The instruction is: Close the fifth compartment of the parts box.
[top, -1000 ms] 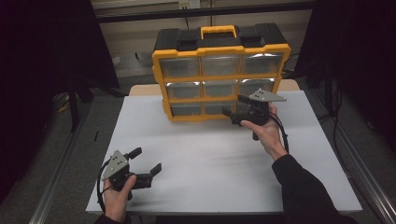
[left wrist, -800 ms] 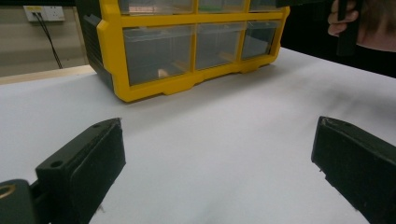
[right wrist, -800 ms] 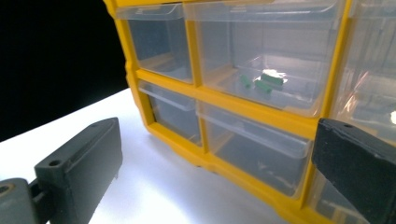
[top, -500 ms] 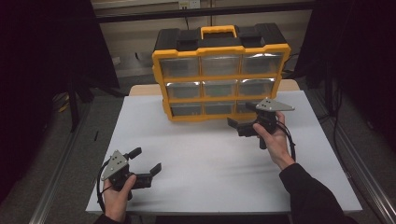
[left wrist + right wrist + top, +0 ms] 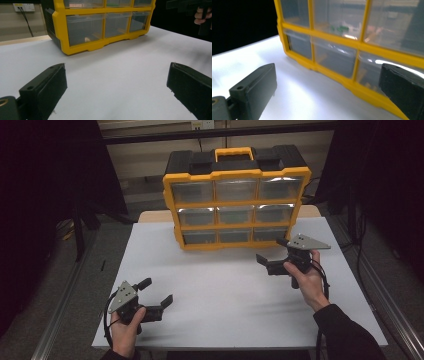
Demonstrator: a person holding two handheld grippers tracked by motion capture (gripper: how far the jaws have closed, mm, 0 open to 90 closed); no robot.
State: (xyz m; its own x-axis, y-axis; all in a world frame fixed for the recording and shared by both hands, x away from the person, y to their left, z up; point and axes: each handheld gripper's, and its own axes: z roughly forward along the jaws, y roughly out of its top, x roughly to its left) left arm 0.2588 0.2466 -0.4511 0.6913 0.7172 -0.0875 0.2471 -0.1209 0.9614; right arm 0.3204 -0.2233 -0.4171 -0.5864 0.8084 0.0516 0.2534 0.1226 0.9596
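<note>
A yellow and black organizer box (image 5: 235,200) with several clear drawers stands upright at the back of the white table (image 5: 225,290). My right gripper (image 5: 270,250) hovers just in front of the box's lower right corner, pointing left. Its jaws have just been opening and stand open with nothing between them. In the right gripper view the right gripper (image 5: 328,82) faces the box's bottom drawers (image 5: 334,60). My left gripper (image 5: 159,290) rests near the table's front left, open and empty. In the left gripper view the left gripper (image 5: 116,82) looks across bare table at the box (image 5: 100,25).
Metal rails run along both sides of the table, with dark floor beyond. A wall socket (image 5: 23,7) sits behind the box. The other hand (image 5: 201,17) and its gripper appear at the top right of the left gripper view.
My right gripper has drawn back from the box's front, moving right and toward the person. The left gripper has stayed where it was.
</note>
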